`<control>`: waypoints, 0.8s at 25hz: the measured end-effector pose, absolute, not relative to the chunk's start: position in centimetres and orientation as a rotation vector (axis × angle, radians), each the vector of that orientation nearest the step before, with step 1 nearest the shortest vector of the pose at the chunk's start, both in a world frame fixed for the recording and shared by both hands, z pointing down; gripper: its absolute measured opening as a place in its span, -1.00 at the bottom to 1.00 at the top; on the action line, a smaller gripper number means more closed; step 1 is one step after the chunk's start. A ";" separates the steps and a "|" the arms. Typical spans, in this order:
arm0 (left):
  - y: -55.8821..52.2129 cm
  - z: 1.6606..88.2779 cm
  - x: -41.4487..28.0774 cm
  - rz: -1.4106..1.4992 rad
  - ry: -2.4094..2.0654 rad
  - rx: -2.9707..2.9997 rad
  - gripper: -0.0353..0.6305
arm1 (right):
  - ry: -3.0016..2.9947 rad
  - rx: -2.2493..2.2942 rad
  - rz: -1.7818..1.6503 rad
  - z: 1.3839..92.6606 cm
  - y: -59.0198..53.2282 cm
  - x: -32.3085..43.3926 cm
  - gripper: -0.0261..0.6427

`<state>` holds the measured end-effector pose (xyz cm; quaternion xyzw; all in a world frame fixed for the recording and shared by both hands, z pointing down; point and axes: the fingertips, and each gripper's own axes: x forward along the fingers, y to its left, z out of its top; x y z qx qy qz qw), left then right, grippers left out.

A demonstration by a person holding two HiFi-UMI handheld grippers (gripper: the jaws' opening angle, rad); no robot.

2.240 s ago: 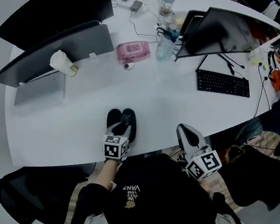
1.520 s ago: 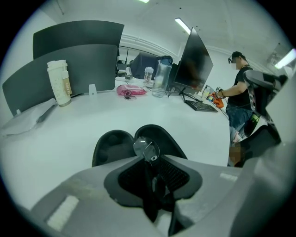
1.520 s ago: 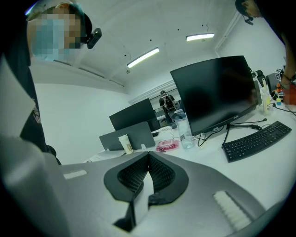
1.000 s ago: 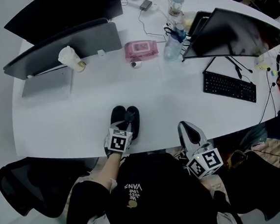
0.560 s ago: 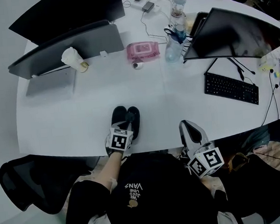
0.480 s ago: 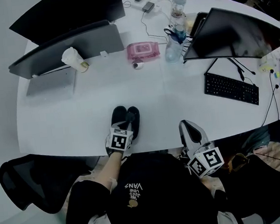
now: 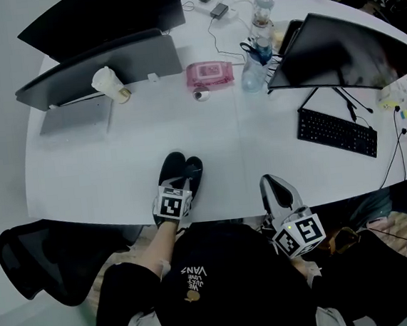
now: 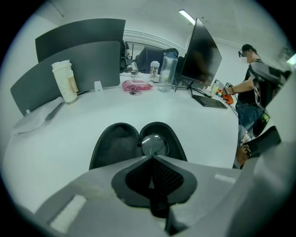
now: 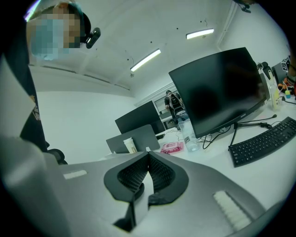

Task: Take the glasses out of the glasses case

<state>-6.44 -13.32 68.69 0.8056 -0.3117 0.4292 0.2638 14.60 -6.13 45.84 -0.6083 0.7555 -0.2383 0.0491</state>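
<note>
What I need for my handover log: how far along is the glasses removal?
Done: the glasses case lies open. In hand: the left gripper has just been closing its jaws at the glasses inside; grip unclear. Left: lifting them out. The right gripper is shut, empty.

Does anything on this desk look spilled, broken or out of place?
Nothing stands out. The black glasses case lies open near the table's front edge, a lens of the glasses showing in one half; the paper cup stands upright, nothing spilled.
</note>
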 end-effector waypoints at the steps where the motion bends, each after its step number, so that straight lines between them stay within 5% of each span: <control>1: -13.5 68.7 -6.4 1.155 -0.853 2.184 -0.87 | 2.304 -1.851 -0.725 45.8 -6.2 14.7 -0.92; 20: -14.1 66.6 -6.6 1.089 -0.908 2.219 -0.87 | 2.373 -1.778 -0.724 45.4 -6.6 13.8 -0.92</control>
